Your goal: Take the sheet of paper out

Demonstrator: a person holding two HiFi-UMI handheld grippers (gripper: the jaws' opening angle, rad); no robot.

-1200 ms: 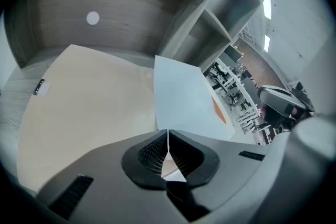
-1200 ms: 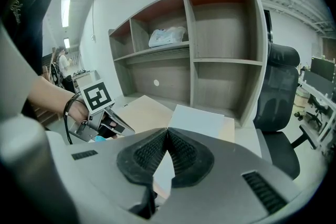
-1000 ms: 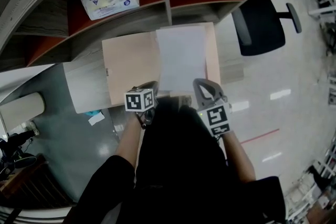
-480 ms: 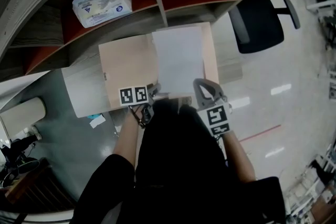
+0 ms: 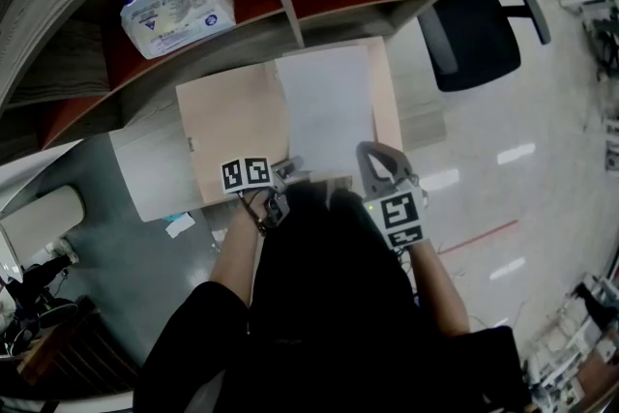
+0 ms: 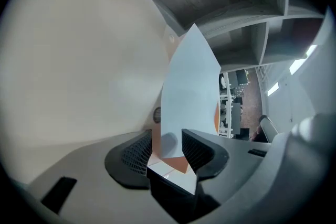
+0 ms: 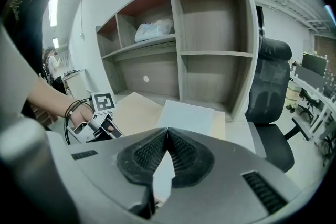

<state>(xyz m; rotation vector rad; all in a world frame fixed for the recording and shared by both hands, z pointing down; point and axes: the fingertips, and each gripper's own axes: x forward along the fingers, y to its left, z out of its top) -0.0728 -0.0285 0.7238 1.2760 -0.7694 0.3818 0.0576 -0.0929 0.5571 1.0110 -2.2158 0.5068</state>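
Lengthwise sheet (image 5: 325, 111) points to shelf (image 5: 329, 19); right tool (image 7: 167, 132) pinches, left tool (image 6: 167, 138) opening around it.

The left tongs (image 5: 290, 169) and right tongs (image 5: 371, 152) are grey with ribbed black pads (image 7: 152, 153), each bearing a white cube (image 5: 245, 175) of black square markers. Black top (image 5: 329, 305), black wrist cords (image 7: 71, 109).

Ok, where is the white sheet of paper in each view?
Head view: sheet centre, on the beige folder.
Left gripper view: sheet centre, upright between the left gripper's opening jaws.
Right gripper view: sheet low centre, near edge pinched by the shut right gripper.
Shared landmark: the shelf unit beyond it.
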